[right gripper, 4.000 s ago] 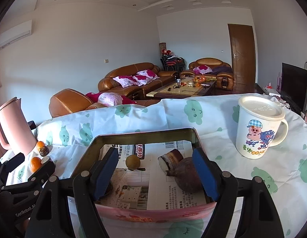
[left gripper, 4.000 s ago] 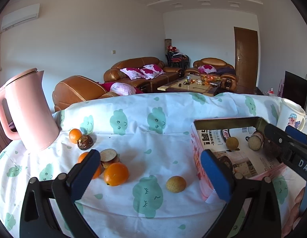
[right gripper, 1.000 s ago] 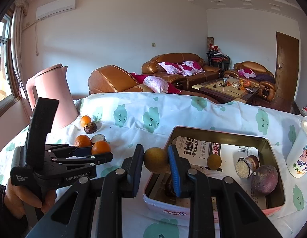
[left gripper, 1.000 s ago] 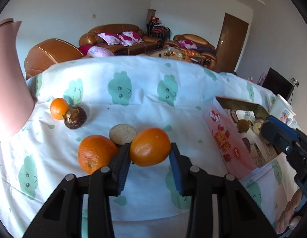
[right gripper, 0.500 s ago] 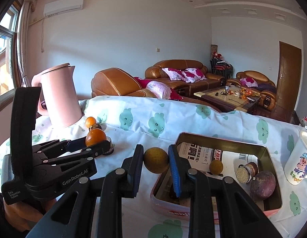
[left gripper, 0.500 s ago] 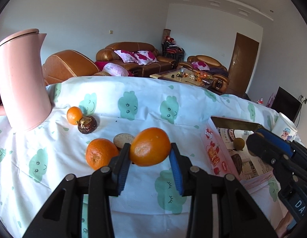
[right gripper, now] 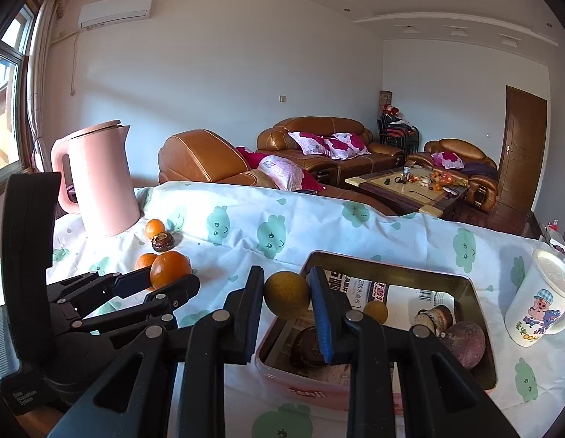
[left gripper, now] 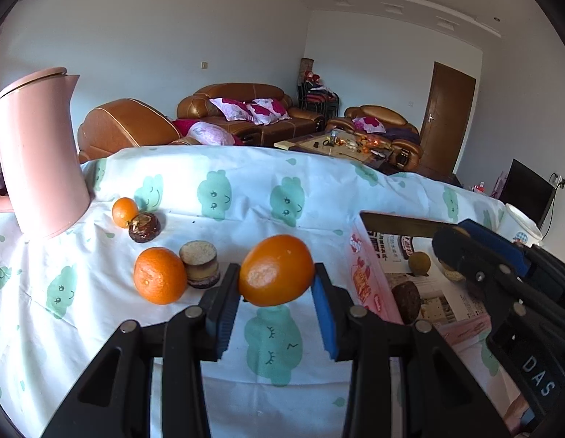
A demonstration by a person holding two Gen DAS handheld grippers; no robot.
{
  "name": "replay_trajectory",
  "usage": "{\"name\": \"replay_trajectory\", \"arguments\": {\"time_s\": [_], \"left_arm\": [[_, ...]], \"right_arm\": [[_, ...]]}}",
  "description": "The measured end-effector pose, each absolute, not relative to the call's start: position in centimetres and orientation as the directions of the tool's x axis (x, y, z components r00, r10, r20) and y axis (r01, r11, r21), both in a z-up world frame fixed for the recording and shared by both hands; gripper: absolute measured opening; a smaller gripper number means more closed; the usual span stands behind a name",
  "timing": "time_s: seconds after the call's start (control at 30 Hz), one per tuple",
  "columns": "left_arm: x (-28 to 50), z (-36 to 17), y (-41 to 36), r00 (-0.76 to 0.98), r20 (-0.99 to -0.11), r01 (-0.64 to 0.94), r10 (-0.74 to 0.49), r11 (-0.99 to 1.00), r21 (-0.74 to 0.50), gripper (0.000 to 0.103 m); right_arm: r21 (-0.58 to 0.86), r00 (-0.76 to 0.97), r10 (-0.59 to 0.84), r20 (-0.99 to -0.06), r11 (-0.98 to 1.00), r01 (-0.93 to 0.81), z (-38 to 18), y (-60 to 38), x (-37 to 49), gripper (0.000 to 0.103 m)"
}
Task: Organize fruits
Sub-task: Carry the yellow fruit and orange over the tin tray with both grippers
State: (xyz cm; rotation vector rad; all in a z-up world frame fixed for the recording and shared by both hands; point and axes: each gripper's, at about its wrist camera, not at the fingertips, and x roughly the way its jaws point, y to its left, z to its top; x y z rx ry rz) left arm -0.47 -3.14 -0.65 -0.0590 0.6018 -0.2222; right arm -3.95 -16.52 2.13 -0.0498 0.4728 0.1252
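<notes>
L hand-held gripper [left gripper: 277, 304]: pinching a big orange [left gripper: 276, 270] btw its blue pads, fruit lifted clear of the table [left gripper: 246, 197]; also seen from R wrist cam, orange [right gripper: 170, 269] at its tips.
R hand-held gripper [right gripper: 286, 308]: pinching a round yellow-brown fruit [right gripper: 287, 294], held above the near-left corner of the tin.
Tin tray [right gripper: 475, 292]: pink-sided, gold rim, lined w/ newspaper; sits on table, right of the loose fruit.
In tin: small yellow-brown fruit [right gripper: 375, 311] near middle; dark round fruit [right gripper: 307, 346] at near-left, partly hidden by R gripper finger; cut fruit piece [right gripper: 433, 317] touching a purple-brown fruit [right gripper: 464, 339] at right side.
Loose on table: 2nd orange [left gripper: 159, 275] touching a cut fruit piece w/ pale top [left gripper: 200, 264]; further back, small orange [left gripper: 124, 212] touching a dark brown fruit [left gripper: 144, 227], both just beside the kettle.
Kettle [left gripper: 38, 153]: pink, upright, far-left of table.
Mug [right gripper: 541, 299]: white w/ cartoon pig, lid on, right of tin, apart from it.
Tablecloth: white w/ green cloud faces.
Bkgd: brown leather sofas [right gripper: 318, 146], coffee table, brown door [right gripper: 525, 153].
Person: bit of hand visible at lower-left edge of R wrist view, holding L gripper handle.
</notes>
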Motion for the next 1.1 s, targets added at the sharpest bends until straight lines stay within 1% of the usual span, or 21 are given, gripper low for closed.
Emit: {"name": "replay_trajectory", "arguments": {"time_s": [0.2, 0.37, 0.47, 0.73, 0.87, 1.0, 1.1], "left_arm": [[-0.7, -0.7, -4.2, 0.798, -0.559, 0.201, -0.226, 0.974, -0.108, 0.040], [-1.0, 0.1, -6.1, 0.808, -0.530, 0.244, -0.258, 0.965, -0.097, 0.040], [-1.0, 0.6, -7.8, 0.808, -0.516, 0.275, -0.285, 0.957, -0.097, 0.040], [-0.1, 1.1, -13.0, 0.789, -0.512, 0.350, -0.339, 0.933, -0.077, 0.040], [0.6, 1.3, -15.5, 0.786, -0.515, 0.374, -0.342, 0.926, -0.045, 0.040], [1.3, 0.9, -17.6, 0.775, -0.529, 0.391, -0.345, 0.920, -0.027, 0.040], [1.7, 0.4, -18.4, 0.765, -0.546, 0.398, -0.341, 0.917, -0.015, 0.040]], "right_arm": [[-0.047, 0.879, 0.084, -0.469, 0.992, -0.119, 1.7, -17.6, -3.9, 0.028], [-0.057, 0.882, 0.061, -0.467, 0.993, -0.099, 1.8, -19.5, -3.9, 0.028], [-0.028, 0.887, 0.029, -0.461, 0.999, -0.047, 2.2, -22.2, -3.8, 0.028], [0.058, 0.895, -0.073, -0.439, 0.992, 0.110, 3.4, -29.5, -4.0, 0.028], [0.089, 0.896, -0.110, -0.430, 0.983, 0.164, 3.6, -31.8, -4.1, 0.028], [0.108, 0.880, -0.107, -0.462, 0.979, 0.175, 2.9, -32.6, -3.3, 0.028], [0.090, 0.869, -0.106, -0.484, 0.981, 0.170, 2.3, -32.4, -2.8, 0.028]]}}
